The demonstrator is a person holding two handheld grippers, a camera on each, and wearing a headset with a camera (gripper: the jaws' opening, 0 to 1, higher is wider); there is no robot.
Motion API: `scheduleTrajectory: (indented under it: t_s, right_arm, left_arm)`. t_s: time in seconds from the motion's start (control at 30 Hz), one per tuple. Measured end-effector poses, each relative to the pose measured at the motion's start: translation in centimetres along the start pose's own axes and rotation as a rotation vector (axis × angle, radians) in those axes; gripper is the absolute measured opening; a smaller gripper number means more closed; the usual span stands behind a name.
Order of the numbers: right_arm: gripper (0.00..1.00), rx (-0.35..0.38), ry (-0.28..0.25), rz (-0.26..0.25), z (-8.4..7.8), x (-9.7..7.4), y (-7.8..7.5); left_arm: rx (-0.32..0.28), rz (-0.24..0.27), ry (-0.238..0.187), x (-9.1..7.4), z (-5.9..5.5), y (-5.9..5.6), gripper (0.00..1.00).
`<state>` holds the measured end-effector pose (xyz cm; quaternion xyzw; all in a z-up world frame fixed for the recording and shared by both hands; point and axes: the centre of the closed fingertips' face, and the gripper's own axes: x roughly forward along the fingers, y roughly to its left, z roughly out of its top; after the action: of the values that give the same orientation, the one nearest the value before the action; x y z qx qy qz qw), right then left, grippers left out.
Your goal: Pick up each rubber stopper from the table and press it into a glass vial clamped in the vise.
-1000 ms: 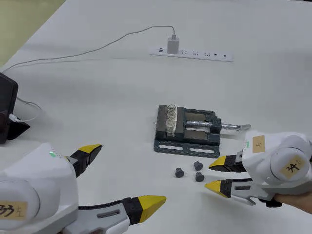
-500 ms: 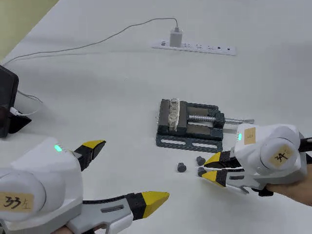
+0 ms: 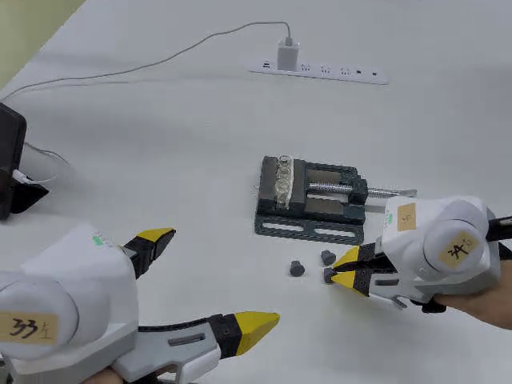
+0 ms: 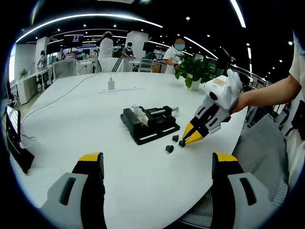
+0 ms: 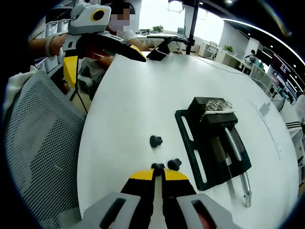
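A black vise [image 3: 320,210] stands mid-table with several clear glass vials [image 3: 282,178] clamped in its jaws; the vise [image 5: 214,143] and vials [image 5: 217,106] also show in the right gripper view. Three dark rubber stoppers lie in front of it. Two are loose: one stopper [image 3: 297,269] and another [image 3: 328,257]. My right gripper [image 3: 334,275] is shut on the third stopper [image 5: 157,166], low at the table surface. The left gripper [image 3: 210,280] hangs open at the near left, well away from the stoppers, nothing between its jaws.
A white power strip [image 3: 320,70] with a plugged charger [image 3: 286,58] and cable lies at the far side. A black device [image 3: 8,164] stands at the left edge. A mesh chair [image 5: 38,143] is beside the table.
The right gripper has moved left to the stoppers and its jaws have shut on the nearest one. The left gripper has stayed open in about the same place.
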<state>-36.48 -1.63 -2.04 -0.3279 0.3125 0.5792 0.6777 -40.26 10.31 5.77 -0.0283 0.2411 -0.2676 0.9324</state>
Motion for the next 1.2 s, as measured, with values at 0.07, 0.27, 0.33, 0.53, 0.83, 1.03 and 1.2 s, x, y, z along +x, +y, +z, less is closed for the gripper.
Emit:
scheduleTrajectory:
  t_s: [0.07,0.27,0.33,0.53,0.83,1.03,1.2]
  right_arm:
    - [0.01,-0.002,-0.003,0.001,0.1,0.0,0.0]
    - [0.0,0.031,-0.004,0.007,0.1,0.0,0.2]
    - [0.0,0.04,-0.002,0.008,0.0,0.0,0.1]
    - [0.0,0.221,-0.053,0.026,0.5,-0.4,-0.1]
    - [0.0,0.492,-0.222,0.045,3.5,-3.2,-1.3]
    - [0.0,0.688,-0.366,0.13,6.8,-5.4,-0.7]
    - [0.0,0.852,-0.459,0.221,9.0,-6.9,-0.1]
  left_arm:
    - [0.0,0.0,-0.001,0.0,0.0,0.0,0.93]
    - [0.001,0.001,0.0,-0.1,-0.1,0.0,0.93]
    - [0.0,0.001,0.003,-0.1,-0.2,0.1,0.93]
    - [0.003,-0.006,-0.002,0.0,-0.2,-0.2,0.92]
    - [0.055,-0.032,-0.031,0.3,0.6,-0.9,0.88]
    - [0.138,-0.077,-0.088,0.6,2.3,-1.6,0.85]
    - [0.218,-0.116,-0.133,0.8,3.7,-2.3,0.79]
